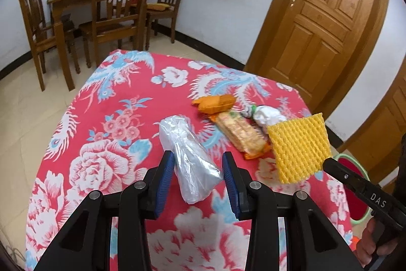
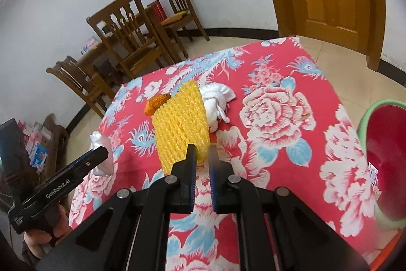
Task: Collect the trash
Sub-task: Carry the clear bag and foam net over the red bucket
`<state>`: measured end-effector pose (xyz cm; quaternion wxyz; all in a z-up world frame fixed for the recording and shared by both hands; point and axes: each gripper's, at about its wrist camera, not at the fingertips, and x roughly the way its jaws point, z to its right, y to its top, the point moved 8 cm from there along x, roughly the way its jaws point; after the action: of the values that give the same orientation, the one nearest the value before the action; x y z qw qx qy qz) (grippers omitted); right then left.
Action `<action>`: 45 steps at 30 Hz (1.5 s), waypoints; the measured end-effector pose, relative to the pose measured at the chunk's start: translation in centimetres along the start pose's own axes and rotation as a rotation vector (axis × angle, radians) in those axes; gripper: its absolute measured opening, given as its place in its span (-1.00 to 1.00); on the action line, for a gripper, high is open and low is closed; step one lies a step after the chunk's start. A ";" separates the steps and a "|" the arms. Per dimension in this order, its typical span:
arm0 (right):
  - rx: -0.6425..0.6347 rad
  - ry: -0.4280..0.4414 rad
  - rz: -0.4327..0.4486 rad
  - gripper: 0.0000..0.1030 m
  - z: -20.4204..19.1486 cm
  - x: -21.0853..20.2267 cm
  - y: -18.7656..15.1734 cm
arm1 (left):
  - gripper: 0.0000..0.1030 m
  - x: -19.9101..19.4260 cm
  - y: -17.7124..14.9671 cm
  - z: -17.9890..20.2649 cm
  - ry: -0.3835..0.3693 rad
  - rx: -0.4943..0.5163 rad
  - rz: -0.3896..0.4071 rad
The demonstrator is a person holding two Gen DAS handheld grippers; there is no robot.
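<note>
A table with a red floral cloth (image 1: 106, 144) holds trash. My left gripper (image 1: 199, 166) is open, its blue pads either side of a crumpled clear plastic bag (image 1: 187, 156) lying on the cloth. My right gripper (image 2: 203, 156) is shut on a yellow foam net sleeve (image 2: 181, 126) and holds it above the cloth; the sleeve also shows in the left wrist view (image 1: 299, 146). An orange wrapper (image 1: 214, 103), a biscuit packet (image 1: 241, 131) and a crumpled white tissue (image 1: 269, 114) lie behind it.
A green-rimmed red basin (image 2: 385, 156) stands beside the table on the right. Wooden chairs (image 1: 116, 6) and a wooden table stand at the back left. A wooden door (image 1: 322, 4) is at the back right.
</note>
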<state>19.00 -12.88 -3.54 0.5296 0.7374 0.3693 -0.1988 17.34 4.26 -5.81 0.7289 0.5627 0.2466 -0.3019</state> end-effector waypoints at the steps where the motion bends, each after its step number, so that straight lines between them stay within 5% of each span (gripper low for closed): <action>1: 0.005 -0.002 0.010 -0.77 0.2 -0.5 0.0 | -0.22 -0.2 0.0 0.3 -0.007 0.004 0.003; 14: 0.092 -0.056 0.141 -0.77 4.5 -7.3 0.2 | -0.22 -1.6 -0.2 5.7 -0.114 0.047 -0.001; 26: 0.192 -0.156 0.242 -0.77 10.9 -13.1 -0.5 | -0.26 -2.4 -1.1 14.5 -0.211 0.193 -0.006; 45: 0.407 -0.316 0.292 -0.76 22.8 -17.8 -3.9 | -0.32 -0.2 -5.1 27.5 -0.333 0.408 -0.095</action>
<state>6.71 -39.30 -2.03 0.4448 0.8336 0.1249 -0.3027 14.03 -23.28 -2.36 0.6157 0.6285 0.0836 -0.4679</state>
